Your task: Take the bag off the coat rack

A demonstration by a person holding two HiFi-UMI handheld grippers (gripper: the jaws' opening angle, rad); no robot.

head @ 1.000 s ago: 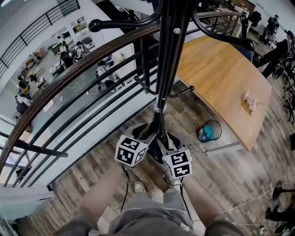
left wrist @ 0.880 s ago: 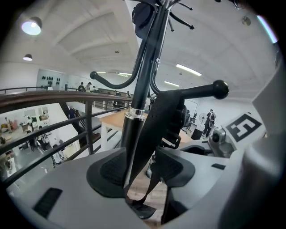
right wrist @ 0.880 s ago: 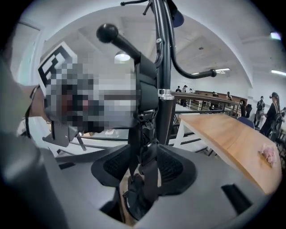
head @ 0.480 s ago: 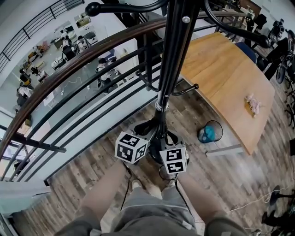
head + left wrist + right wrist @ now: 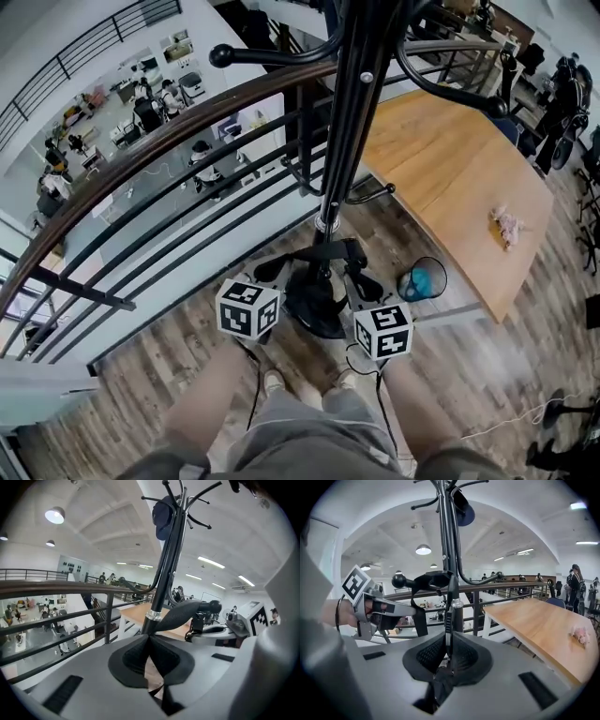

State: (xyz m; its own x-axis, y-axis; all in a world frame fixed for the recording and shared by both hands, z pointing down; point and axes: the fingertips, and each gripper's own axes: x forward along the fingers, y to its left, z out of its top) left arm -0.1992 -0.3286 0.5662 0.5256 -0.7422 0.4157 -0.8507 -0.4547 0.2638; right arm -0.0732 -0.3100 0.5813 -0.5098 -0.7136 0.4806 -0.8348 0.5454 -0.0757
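Note:
The black coat rack pole (image 5: 339,122) rises straight ahead of me. A black bag strap (image 5: 319,251) runs level across the pole, low down. My left gripper (image 5: 267,274) is shut on its left end. My right gripper (image 5: 361,279) is closing on its right end, pads on the webbing. Below the strap lies a dark mass (image 5: 314,305); bag body or rack foot, I cannot tell which. In the left gripper view the strap (image 5: 180,615) runs from my left gripper (image 5: 149,639) to the right one. In the right gripper view the strap (image 5: 449,616) stands upright in my right gripper (image 5: 449,644).
A curved railing with a wooden top rail (image 5: 159,150) stands just behind the rack. A wooden table (image 5: 450,159) is to the right, with a wire bin (image 5: 422,278) beside it. A low hook (image 5: 370,194) juts right. A dark blue cap (image 5: 163,510) hangs at the rack's top.
Both grippers have spread apart from beside the pole and dropped a little. The strap, slack before, is now stretched level between them, and both sets of jaws have closed on it.

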